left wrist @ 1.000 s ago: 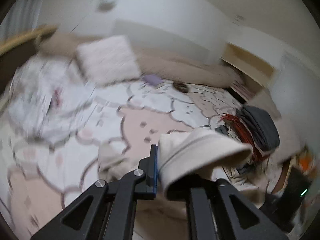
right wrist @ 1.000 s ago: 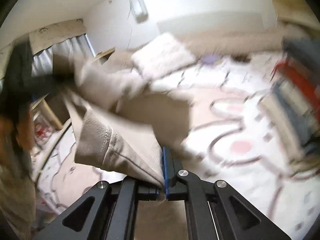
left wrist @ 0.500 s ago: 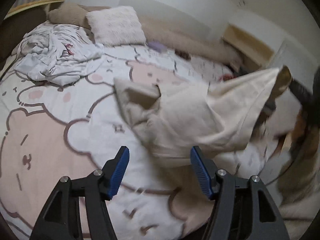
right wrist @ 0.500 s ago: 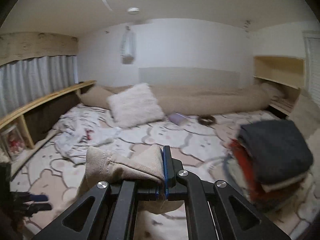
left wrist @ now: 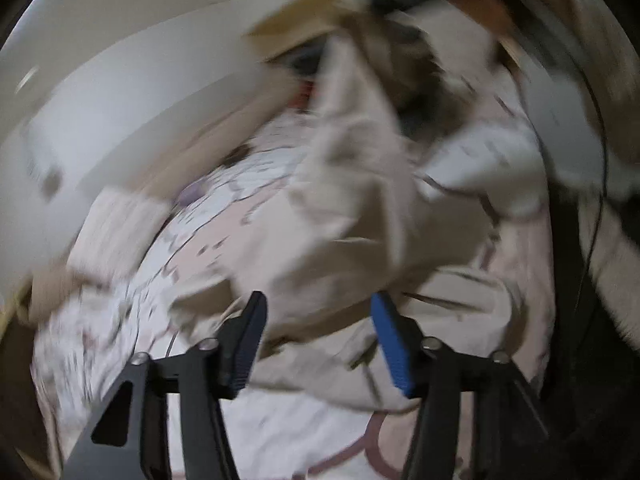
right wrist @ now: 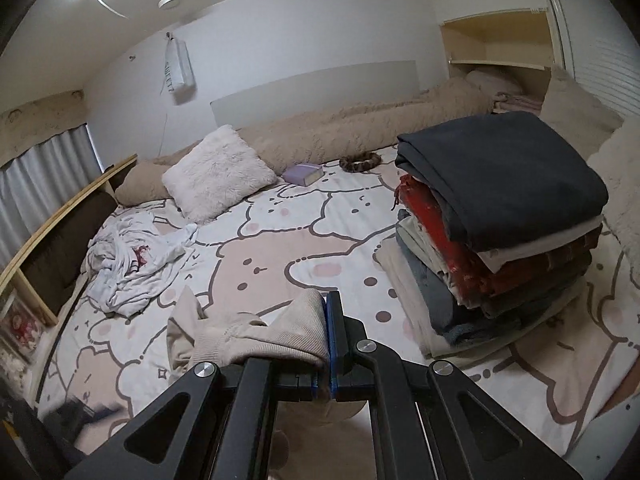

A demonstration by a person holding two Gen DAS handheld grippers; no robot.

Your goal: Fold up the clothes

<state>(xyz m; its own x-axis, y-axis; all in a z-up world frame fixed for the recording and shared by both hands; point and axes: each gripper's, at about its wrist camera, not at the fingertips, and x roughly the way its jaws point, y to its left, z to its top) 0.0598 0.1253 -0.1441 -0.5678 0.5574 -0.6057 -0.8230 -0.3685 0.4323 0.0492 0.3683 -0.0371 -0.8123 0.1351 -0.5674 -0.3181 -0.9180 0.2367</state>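
A beige knit garment [right wrist: 272, 332] is pinched by its ribbed edge in my right gripper [right wrist: 329, 300], which is shut on it above the bear-print bed sheet [right wrist: 280, 248]. In the blurred left wrist view the same beige garment [left wrist: 360, 220] hangs in front of my left gripper [left wrist: 317, 304]. A fold of it lies between the fingers. The left jaws stand apart and are closing, and the blue pads do not press on the cloth.
A tall stack of folded clothes [right wrist: 500, 216] stands on the bed's right side. A crumpled white garment [right wrist: 132, 264] lies at the left, near a wooden bed rail [right wrist: 60, 216]. A fluffy pillow [right wrist: 216, 172], a purple book [right wrist: 304, 172] and a long beige bolster [right wrist: 360, 128] lie at the back.
My left gripper let go of the beige garment, opened, rolled and dropped toward its lower part. My right gripper kept its hold and swung to face the folded stack.
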